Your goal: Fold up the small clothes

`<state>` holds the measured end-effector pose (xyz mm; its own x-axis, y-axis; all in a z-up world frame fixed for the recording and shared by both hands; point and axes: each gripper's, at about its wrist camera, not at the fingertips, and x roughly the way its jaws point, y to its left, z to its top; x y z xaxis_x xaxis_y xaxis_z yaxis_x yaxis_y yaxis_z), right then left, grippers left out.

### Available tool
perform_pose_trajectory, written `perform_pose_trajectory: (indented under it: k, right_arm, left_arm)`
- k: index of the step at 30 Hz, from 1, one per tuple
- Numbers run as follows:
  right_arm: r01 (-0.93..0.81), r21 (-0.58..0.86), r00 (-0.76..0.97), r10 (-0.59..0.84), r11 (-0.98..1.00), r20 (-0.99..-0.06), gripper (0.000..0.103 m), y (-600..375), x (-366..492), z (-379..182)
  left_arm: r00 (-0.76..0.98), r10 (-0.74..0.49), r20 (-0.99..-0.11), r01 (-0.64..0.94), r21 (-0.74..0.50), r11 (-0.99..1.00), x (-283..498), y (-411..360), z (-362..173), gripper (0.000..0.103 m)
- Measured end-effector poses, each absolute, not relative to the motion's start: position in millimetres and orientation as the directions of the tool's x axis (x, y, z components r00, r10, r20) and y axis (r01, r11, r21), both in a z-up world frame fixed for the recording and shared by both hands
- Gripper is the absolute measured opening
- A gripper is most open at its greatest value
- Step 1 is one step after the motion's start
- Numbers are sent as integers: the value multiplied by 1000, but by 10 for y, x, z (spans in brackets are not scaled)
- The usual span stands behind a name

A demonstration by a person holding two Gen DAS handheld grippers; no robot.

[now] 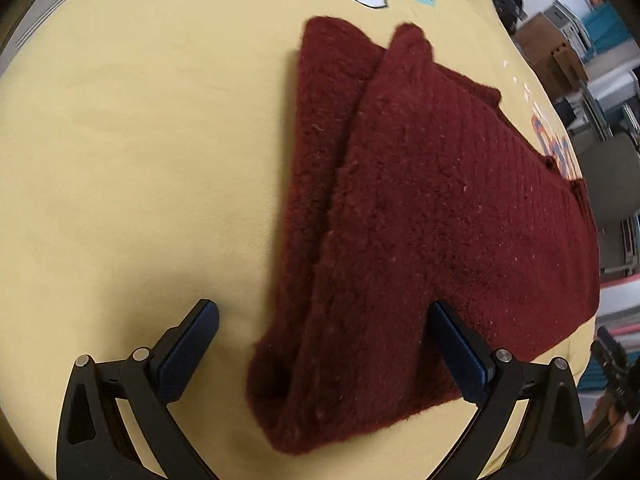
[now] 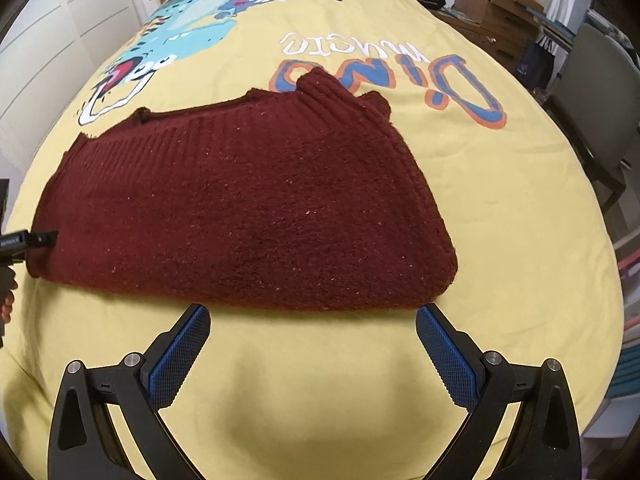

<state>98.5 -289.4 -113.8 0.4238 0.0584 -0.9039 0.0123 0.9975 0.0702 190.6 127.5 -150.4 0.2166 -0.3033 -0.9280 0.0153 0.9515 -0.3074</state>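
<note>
folded sweater [image 2: 240,208] lay on the yellow bed cover [image 2: 500,220]. left tool [image 1: 324,320] gaped astride its end; right tool [image 2: 312,316] gaped just short of its near edge. risk: pinching only the top layer would undo the fold.

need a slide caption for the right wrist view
Open right gripper hovers before the near edge of a folded maroon sweater on a yellow dinosaur-print bedspread.
</note>
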Motion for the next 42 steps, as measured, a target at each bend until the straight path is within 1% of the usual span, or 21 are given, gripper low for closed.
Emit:
perform_pose_trajectory:
  k: [3, 5, 7, 8, 10, 13, 15, 18, 21, 23, 27, 31, 34, 38, 39, 42]
  right_arm:
    - [11, 60, 420, 50, 998, -906, 102, -2913, 983, -1145]
    - [11, 64, 418, 53, 998, -907, 102, -2932, 983, -1156]
    - [12, 72, 418, 61, 997, -906, 102, -2952, 984, -1159]
    - [16, 79, 421, 65, 997, -905, 102, -2979, 982, -1159]
    - [27, 83, 423, 64, 996, -904, 102, -3020, 979, -1155]
    - [33, 81, 427, 59, 996, -902, 102, -3085, 970, -1141]
    - [36, 79, 432, 56, 996, -900, 102, -3130, 956, -1118]
    - [44, 82, 441, 55, 996, -896, 102, -3206, 919, -1066]
    - [58, 85, 449, 50, 995, -892, 102, -3293, 892, -1008]
    - [67, 93, 461, 52, 993, -886, 102, -3363, 862, -954]
    - [90, 108, 488, 51, 990, -871, 102, -3539, 813, -844]
    - [117, 116, 515, 39, 986, -856, 102, -3753, 763, -729]
    - [137, 114, 523, 26, 984, -852, 102, -3915, 730, -664]
    - [166, 85, 491, -8, 982, -871, 102, -4087, 706, -675]
    - [178, 80, 473, -14, 981, -881, 102, -4134, 698, -704]
    - [203, 84, 445, -15, 976, -895, 102, -4242, 640, -778]
  left_arm:
    - [182, -316, -931, 63, -310, 949, 1934, 1206, -1494, 102]
    - [176, -321, -931, 84, -310, 947, 1928, 1156, -1479, 94]
    - [173, -369, -913, 102, -356, 929, 1947, 1165, -1474, 59]
    - [166, -388, -906, 99, -376, 921, 1941, 1153, -1455, 56]
    - [164, -404, -900, 116, -389, 914, 1921, 1100, -1395, 35]
    - [179, -396, -901, 146, -374, 916, 1888, 998, -1280, 28]
    - [194, -389, -901, 154, -364, 919, 1874, 939, -1180, 27]
    - [220, -418, -881, 154, -392, 907, 1871, 830, -935, 25]
    - [250, -421, -872, 194, -381, 904, 1898, 559, -700, 25]
    - [262, -446, -856, 224, -396, 891, 1912, 367, -487, 24]
    - [273, -453, -849, 300, -372, 878, 1958, -193, -149, 23]
    - [261, -465, -846, 359, -362, 860, 2075, -808, -24, 23]
    - [244, -470, -848, 416, -346, 841, 2095, -1346, -19, 23]
    - [204, -465, -861, 462, -334, 821, 2121, -1992, -199, 23]
    - [191, -453, -871, 474, -322, 820, 2108, -2179, -287, 23]
    - [168, -386, -907, 485, -265, 833, 1995, -2427, -562, 23]
